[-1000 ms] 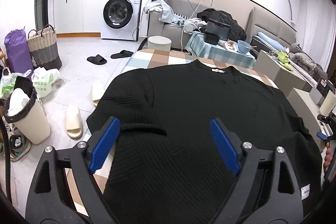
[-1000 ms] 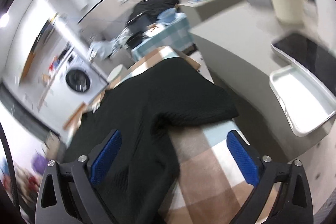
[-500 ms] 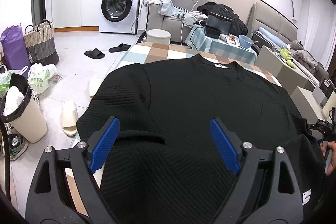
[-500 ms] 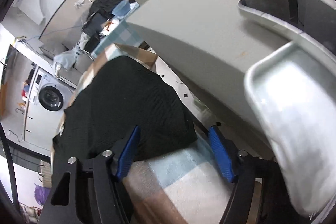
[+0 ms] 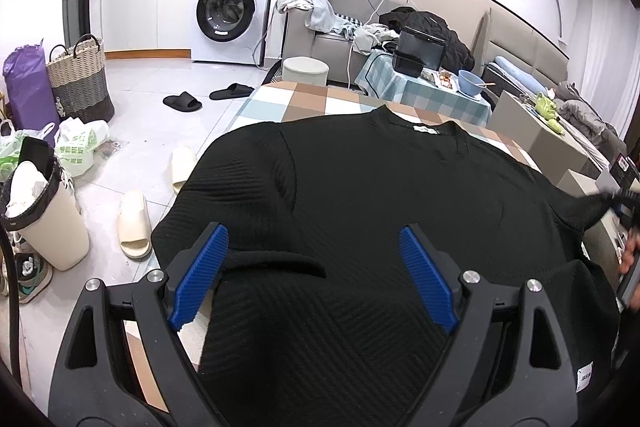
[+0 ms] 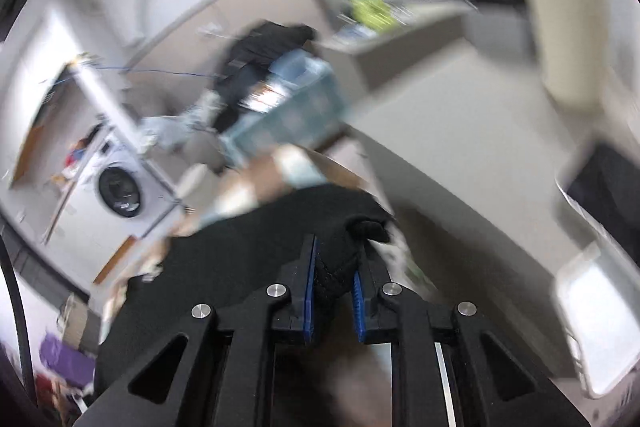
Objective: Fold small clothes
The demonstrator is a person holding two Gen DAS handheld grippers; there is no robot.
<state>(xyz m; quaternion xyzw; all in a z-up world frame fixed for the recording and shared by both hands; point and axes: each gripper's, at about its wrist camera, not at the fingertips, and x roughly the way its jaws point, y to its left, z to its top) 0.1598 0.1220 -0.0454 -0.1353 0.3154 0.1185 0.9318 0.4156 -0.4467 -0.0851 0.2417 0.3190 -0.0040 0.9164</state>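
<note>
Left wrist view: the left gripper point(image 5: 314, 277) is hanging with its blue pads point(image 5: 198, 277) spread wide, holding nothing, above the near part of a black sweater point(image 5: 380, 195). The sweater is lying front-up across a checked table point(image 5: 304, 99), collar at the far side, a white neck label showing there and a second white label at the near right hem. Its left sleeve is lying folded inward, the cuff sitting between the pads. At the right edge of this view the sweater's other sleeve is rising off the table in a taut peak toward a blurred dark shape; what is pulling it cannot be told from here.

Right wrist view: the right gripper point(image 6: 332, 291) is supplying that detail. Its pads point(image 6: 309, 291) are standing narrow, pinching a bunched fold of the sweater point(image 6: 240, 267), with a dark tip of cloth poking out past the fingers. The rest of this view is smeared by motion blur, so the table's far corner appears only as pale and brown patches.

Surroundings, left wrist view only: slippers point(image 5: 134, 225) are lying on the tiled floor left of the table, a cream bin point(image 5: 48, 223) is standing at near left, a woven basket point(image 5: 78, 77) and purple bag are standing farther left, and a washer point(image 5: 230, 15) is standing at the far wall. A grey sofa with heaped clothes is running along the far right. The right wrist view alone is showing a white tray point(image 6: 592, 311) at its right edge.
</note>
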